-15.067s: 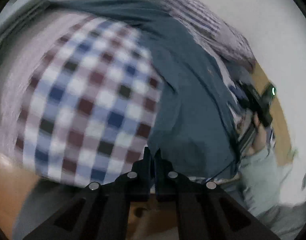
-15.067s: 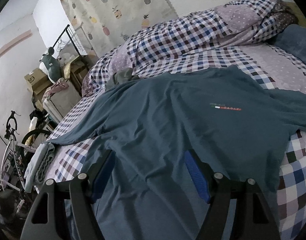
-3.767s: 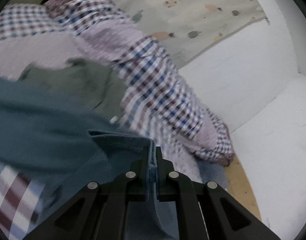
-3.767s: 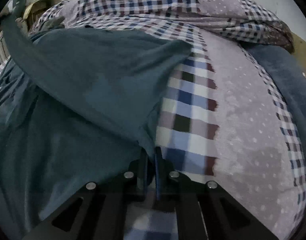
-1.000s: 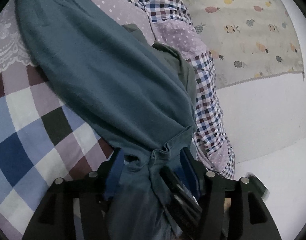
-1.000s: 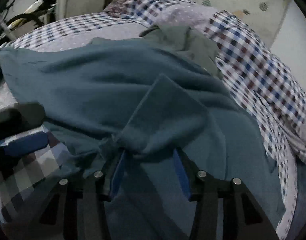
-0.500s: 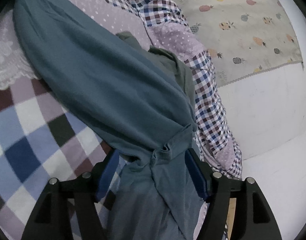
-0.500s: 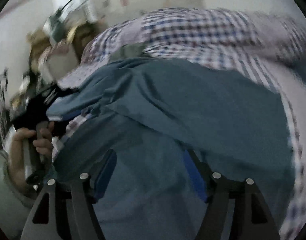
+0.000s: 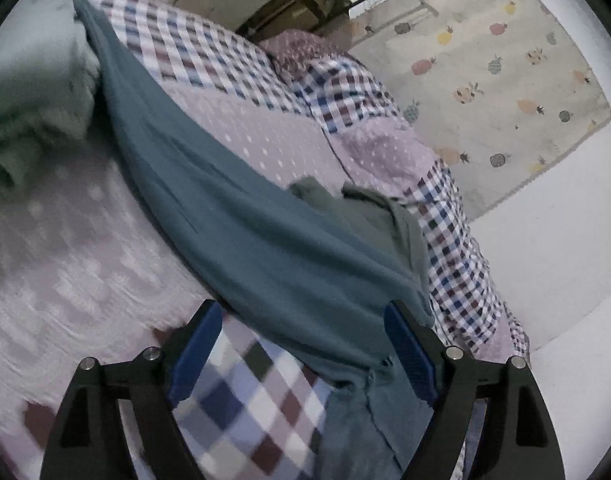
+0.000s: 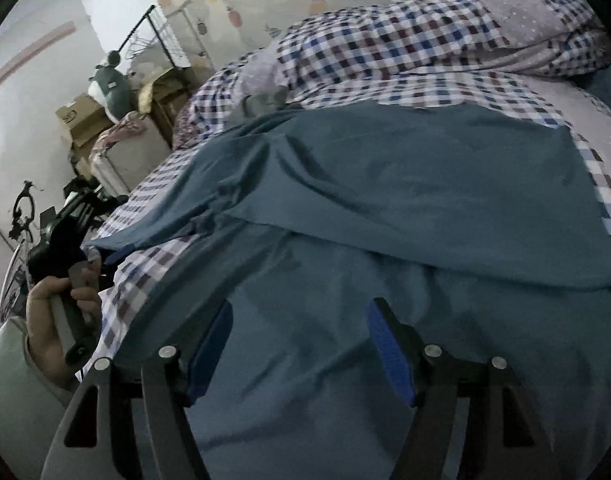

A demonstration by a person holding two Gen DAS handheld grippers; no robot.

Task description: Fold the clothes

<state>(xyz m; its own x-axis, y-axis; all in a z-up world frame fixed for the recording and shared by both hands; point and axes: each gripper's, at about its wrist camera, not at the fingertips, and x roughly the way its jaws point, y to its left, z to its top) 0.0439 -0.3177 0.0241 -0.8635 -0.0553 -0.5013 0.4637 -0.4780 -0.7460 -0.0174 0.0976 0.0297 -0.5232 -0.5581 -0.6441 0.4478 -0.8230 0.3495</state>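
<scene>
- This was a bedroom in a home, dimly lit, and a bed [image 10: 601,132] filled most of both views.
- A checked and dotted patchwork quilt [image 10: 385,52] lay bunched along the bed's far side, against the wall.
- A pale wall hanging printed with pineapples [image 9: 505,68] hung behind the bed.
- A black metal clothes rack [image 10: 161,36] stood in the corner, beside cardboard boxes [image 10: 81,120] and a stuffed toy [image 10: 111,88].
- A bicycle [image 10: 21,216] was parked at the room's edge.
- Clothes lay on the bed: a teal T-shirt [image 10: 425,200] spread out, and a grey-green garment [image 9: 365,216] beside it.
</scene>
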